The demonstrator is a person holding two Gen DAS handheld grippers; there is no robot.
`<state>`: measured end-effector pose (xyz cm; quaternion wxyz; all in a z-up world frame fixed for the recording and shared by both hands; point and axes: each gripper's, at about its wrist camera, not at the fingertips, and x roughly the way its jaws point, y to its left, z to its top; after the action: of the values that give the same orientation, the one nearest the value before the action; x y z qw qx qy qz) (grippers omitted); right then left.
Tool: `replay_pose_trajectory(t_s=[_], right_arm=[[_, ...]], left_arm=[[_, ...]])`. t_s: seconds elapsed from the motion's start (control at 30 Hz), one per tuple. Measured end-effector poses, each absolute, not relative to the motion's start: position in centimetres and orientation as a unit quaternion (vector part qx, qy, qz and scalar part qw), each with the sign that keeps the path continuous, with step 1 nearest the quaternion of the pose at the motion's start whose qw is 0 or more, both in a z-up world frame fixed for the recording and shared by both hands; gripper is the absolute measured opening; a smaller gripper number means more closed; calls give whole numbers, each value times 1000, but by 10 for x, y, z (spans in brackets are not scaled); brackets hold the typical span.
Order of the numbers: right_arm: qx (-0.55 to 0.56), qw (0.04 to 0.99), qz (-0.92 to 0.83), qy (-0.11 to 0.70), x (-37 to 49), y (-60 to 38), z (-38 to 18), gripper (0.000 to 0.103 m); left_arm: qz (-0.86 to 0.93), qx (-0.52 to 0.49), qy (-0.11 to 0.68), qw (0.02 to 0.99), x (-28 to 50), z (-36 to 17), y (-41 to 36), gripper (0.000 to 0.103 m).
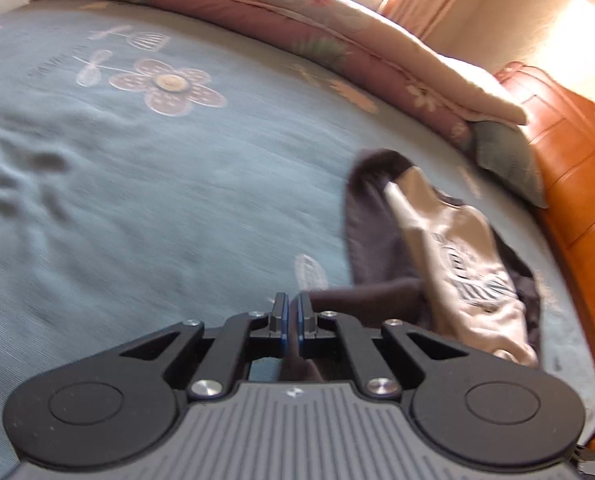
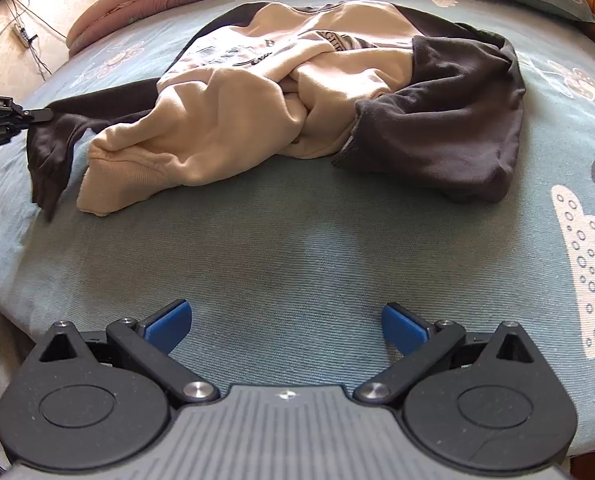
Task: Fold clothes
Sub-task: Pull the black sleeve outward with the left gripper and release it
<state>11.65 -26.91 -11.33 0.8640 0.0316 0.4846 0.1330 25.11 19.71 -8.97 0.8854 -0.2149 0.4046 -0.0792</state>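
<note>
On the bed [image 2: 297, 240], the sweatshirt [image 2: 257, 112] lies crosswise ahead of the wide-open right gripper [image 2: 285, 326]; the left gripper [image 1: 292, 320] pinches its dark sleeve [image 2: 57, 132].

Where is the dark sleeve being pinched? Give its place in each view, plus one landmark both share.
Left wrist view: the dark sleeve is at bottom centre, running right from the shut left hand-held gripper.
Right wrist view: the dark sleeve is at the far left edge, pinched by the left hand-held gripper.
Shared landmark: the cream sweatshirt body on the blue bedspread.
</note>
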Motion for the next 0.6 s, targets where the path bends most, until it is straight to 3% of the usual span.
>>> replay_pose_trajectory(t_s=[0.2, 0.37, 0.47, 0.5, 0.53, 0.6], right_arm=[[29, 872, 115, 475, 121, -273, -102, 103], [25, 875, 114, 469, 124, -270, -95, 103], [14, 875, 118, 470, 124, -265, -95, 103], [11, 875, 120, 470, 124, -263, -95, 103], [10, 874, 123, 470, 123, -261, -95, 103], [9, 872, 129, 472, 123, -259, -96, 103]], left_arm=[[-90, -225, 445, 862, 256, -102, 216, 3], [-101, -248, 478, 836, 253, -117, 228, 12], [-118, -299, 496, 807, 233, -134, 228, 28], [-120, -305, 497, 804, 229, -138, 229, 40], [-121, -310, 498, 801, 224, -142, 230, 46], [-120, -313, 496, 801, 225, -147, 232, 46]])
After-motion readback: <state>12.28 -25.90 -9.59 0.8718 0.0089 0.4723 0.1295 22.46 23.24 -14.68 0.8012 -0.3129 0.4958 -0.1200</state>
